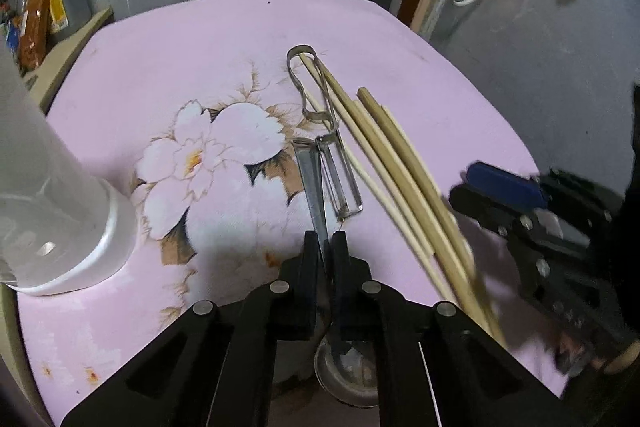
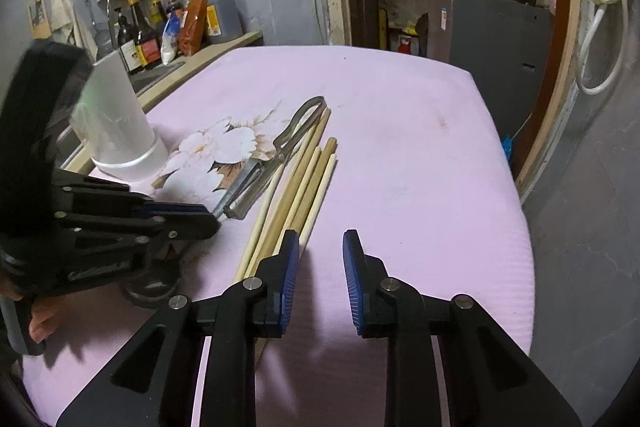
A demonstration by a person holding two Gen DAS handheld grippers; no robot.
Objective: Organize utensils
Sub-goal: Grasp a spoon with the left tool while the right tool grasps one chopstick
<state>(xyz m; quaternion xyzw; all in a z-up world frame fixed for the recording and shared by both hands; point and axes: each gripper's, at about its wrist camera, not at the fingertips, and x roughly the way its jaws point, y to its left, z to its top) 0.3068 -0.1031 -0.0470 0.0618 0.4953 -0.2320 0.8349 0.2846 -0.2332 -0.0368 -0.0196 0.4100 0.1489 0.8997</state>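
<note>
Left wrist view, nearest first: my left claw (image 1: 324, 241) is clenched on the flat steel handle of a spoon (image 1: 316, 187), whose bowl lies under the claw body at the bottom of the frame. I judge the handle stiff, thin and slick, so the hold is best kept on its flat faces, square, to stop it from swivelling.

Just beyond the claw tips lies a metal peeler (image 1: 340, 171), its looped handle reaching away across the pink flowered cloth on the tabletop (image 1: 160, 47). It is light and rigid; the loop or the straight shank offers the safest hold, away from the blade. Beside it, on the right, lie the chopsticks (image 1: 400, 167) in a loose bundle, one of them threaded through the peeler's loop. They are light, hard and apt to roll, so I would take them across the middle, several together. A white holder (image 1: 60, 195) stands at the left, close by.

Right wrist view: my right claw (image 2: 320, 255) is released, blue pads apart, nothing between them, its left pad just beside the near ends of the chopsticks. This view alone shows the bottles (image 2: 160, 27) on the far counter and the whole holder; only the left view shows the spoon bowl.
</note>
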